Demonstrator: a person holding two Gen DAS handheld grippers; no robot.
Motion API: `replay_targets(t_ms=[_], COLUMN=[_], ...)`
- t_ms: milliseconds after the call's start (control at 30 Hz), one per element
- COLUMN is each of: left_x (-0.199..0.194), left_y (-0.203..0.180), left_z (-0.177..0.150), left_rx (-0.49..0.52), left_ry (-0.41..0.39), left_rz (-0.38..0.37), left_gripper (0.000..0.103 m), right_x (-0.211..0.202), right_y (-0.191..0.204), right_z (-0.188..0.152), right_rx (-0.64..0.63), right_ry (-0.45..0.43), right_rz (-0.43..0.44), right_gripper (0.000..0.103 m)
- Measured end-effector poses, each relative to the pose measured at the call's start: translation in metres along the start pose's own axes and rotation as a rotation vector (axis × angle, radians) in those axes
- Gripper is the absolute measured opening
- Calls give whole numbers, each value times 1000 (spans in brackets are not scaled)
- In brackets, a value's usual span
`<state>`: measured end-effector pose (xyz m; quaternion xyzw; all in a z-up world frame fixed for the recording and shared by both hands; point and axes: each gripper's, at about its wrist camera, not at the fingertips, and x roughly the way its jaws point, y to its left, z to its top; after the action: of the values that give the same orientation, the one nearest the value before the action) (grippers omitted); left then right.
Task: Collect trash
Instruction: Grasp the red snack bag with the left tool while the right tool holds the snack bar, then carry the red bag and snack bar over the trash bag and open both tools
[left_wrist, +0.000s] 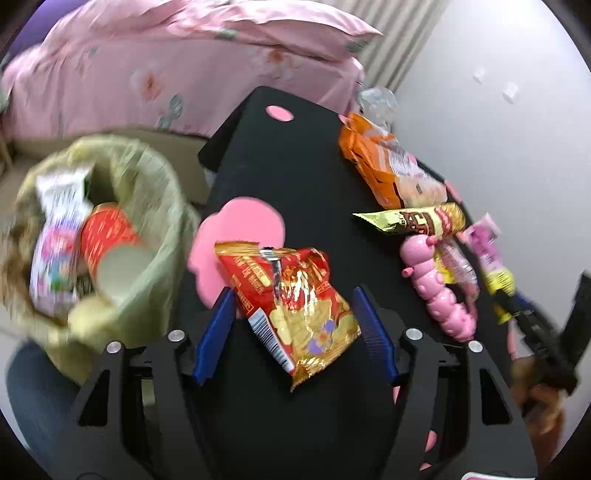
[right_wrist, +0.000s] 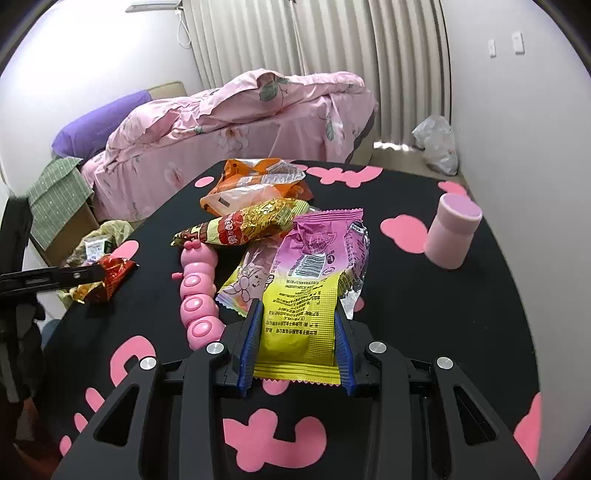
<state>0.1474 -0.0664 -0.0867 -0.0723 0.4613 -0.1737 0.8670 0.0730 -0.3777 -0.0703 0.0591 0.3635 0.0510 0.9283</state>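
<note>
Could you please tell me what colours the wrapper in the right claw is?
The wrapper is purple-pink at the far end and yellow near the claw, clearest in the right wrist view.

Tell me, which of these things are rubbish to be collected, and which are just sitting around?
For the job:
- red and gold snack bag, between the left gripper fingers
- pink and yellow wrapper, clamped in the right gripper
- orange packet
- gold and red wrapper
- lined bin beside the table

Just lying about:
- pink caterpillar toy
- pink cup, upside down
- bed
</note>
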Motion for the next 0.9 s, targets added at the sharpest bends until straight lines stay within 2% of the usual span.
replay_targets(t_ms=[100,300,367,500,667,900], left_x=[7,1,-5,-17,-46,-99], left_y=[-10,-9,-5,6,1,1], left_z=[0,-9,-13,-20,-15,3], left_rx=[45,49,22,-51,-30,41], left_ry=[-14,0,4,-8,-81,-214], left_rz=[32,57,45,-39,-51,-20], left_gripper=[58,48,42,39,39,39], right_x=[-4,-8,-8,-13,-29,-54], right_y=[-1,1,4,12,30,92], right_z=[-1,-2,-2,0,12,48], right_rx=[-3,-5,-7,-26,-62,-216], right_ry=[-11,-23,-28,-38,-82,-174], right_rz=[-5,10,17,29,47,113], right_gripper=[34,34,34,34,34,34])
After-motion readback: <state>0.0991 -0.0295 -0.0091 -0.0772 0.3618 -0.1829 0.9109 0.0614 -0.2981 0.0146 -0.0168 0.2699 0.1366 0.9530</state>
